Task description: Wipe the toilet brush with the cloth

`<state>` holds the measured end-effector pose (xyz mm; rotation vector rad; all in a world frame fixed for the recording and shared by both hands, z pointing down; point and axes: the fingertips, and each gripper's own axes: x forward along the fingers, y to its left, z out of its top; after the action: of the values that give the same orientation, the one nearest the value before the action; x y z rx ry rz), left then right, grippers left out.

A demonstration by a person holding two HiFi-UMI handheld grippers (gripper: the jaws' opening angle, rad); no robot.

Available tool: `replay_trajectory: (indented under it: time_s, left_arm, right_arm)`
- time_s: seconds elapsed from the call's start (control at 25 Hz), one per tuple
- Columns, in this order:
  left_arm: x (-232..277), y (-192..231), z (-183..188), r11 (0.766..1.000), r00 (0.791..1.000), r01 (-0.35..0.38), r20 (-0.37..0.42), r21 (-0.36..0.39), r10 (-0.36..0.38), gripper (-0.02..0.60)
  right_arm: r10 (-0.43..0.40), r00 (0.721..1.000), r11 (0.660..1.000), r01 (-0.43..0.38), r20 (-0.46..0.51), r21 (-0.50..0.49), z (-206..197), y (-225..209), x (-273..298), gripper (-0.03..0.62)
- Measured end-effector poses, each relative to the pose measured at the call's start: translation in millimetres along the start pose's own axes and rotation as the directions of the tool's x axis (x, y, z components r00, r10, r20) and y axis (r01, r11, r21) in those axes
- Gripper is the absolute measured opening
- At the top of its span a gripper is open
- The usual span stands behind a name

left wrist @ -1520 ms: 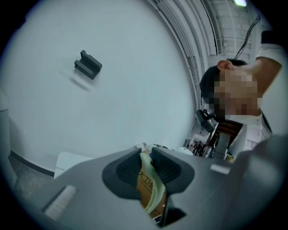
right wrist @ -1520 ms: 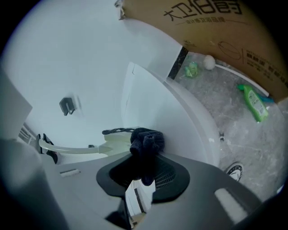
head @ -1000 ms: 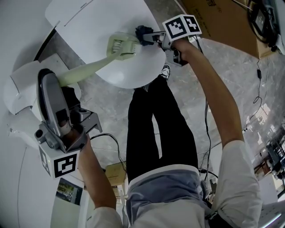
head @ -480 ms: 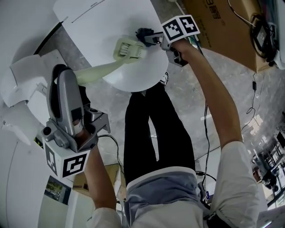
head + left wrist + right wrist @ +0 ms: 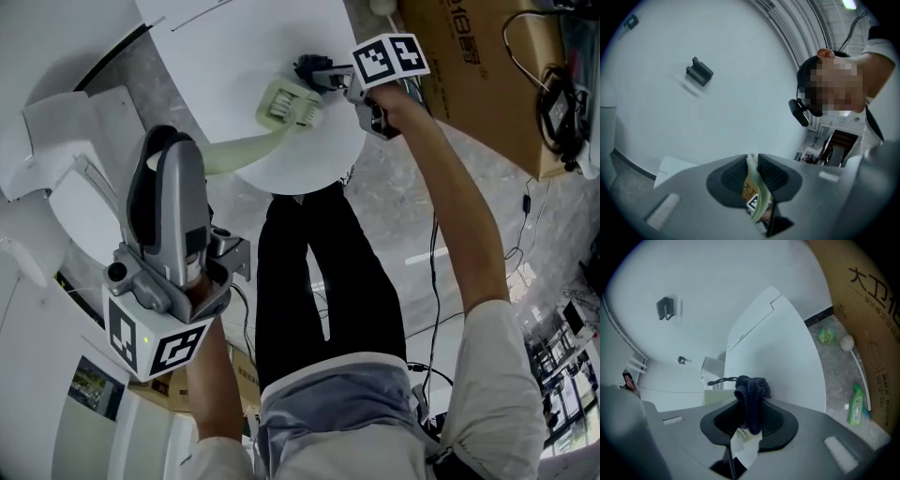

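Observation:
The pale green toilet brush has its head (image 5: 289,101) over the white toilet lid (image 5: 234,47), and its handle (image 5: 239,147) slants down-left into my left gripper (image 5: 173,155). That gripper is shut on the handle (image 5: 757,187), a thin green strip pinched between the pads. My right gripper (image 5: 319,75) is shut on a dark blue cloth (image 5: 307,66), which touches the right side of the brush head. In the right gripper view the cloth (image 5: 751,394) bunches out of the jaws, with the brush head (image 5: 715,397) just left of it.
A brown cardboard box (image 5: 469,56) stands right of the toilet, with a green bottle (image 5: 855,404) at its foot. The person's black-trousered legs (image 5: 319,281) fill the middle. The white cistern (image 5: 56,169) is at the left. A dark wall bracket (image 5: 699,72) hangs on the white wall.
My left gripper has risen and moved right, closer to the toilet, still holding the handle. The brush head and the right gripper with the cloth have shifted slightly right, still together.

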<state>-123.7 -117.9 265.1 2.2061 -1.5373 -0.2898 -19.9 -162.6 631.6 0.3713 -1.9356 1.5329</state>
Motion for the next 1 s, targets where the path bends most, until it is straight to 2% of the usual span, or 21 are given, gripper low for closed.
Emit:
replay_trajectory:
  time_s: [0.68, 1.0]
  left_arm:
    - [-3, 5, 4, 1.0, 0.999, -0.007, 0.038, -0.026, 0.008, 0.0]
    - [-5, 10, 5, 0.999, 0.999, -0.01, 0.046, -0.03, 0.012, 0.0]
  right_arm:
    - [0.057, 0.998, 0.998, -0.058, -0.034, -0.012, 25, 30, 28, 0.081]
    - [0.056, 0.997, 0.997, -0.058, -0.049, -0.05, 32, 39, 33, 0.081]
